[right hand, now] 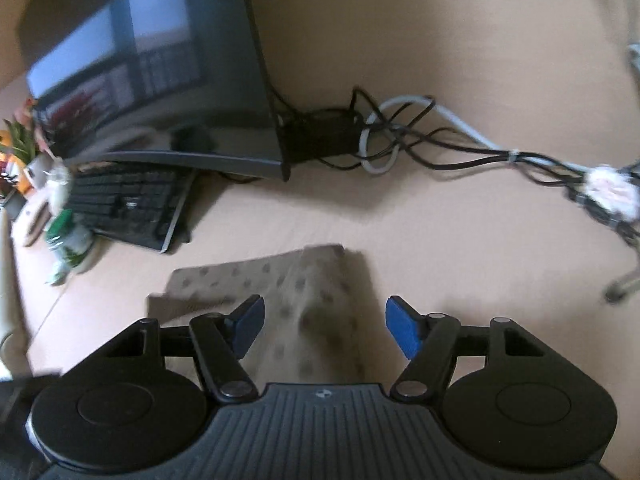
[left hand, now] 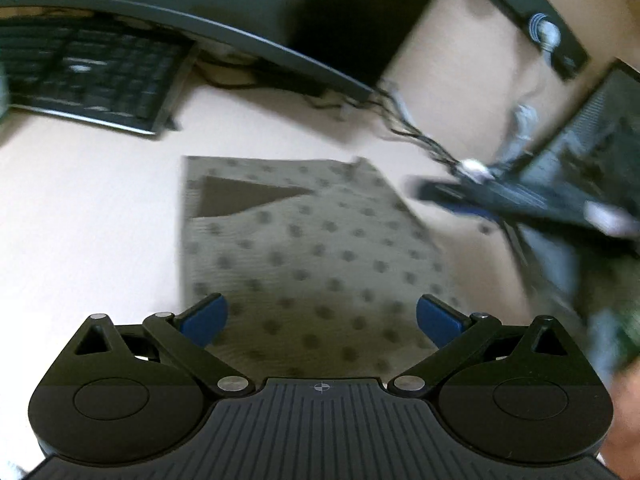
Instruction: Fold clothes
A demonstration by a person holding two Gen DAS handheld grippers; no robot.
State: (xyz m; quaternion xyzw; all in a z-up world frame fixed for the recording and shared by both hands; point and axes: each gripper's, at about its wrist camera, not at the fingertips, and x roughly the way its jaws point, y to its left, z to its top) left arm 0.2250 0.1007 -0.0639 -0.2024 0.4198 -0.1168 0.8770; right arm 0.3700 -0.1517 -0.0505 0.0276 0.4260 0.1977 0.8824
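Note:
A beige cloth with dark dots lies folded flat on the pale table, with a plain darker patch showing at its far left corner. My left gripper hovers over the cloth's near edge, its blue pads wide apart with nothing between them. In the right wrist view the same cloth runs between the fingers of my right gripper; the pads stand apart and do not press on it. A blurred dark tool with a blue part crosses the right side of the left wrist view beyond the cloth.
A dark monitor stands at the back with a black keyboard under it. Tangled cables run along the table to the right. A green and white packet and small items sit at the far left.

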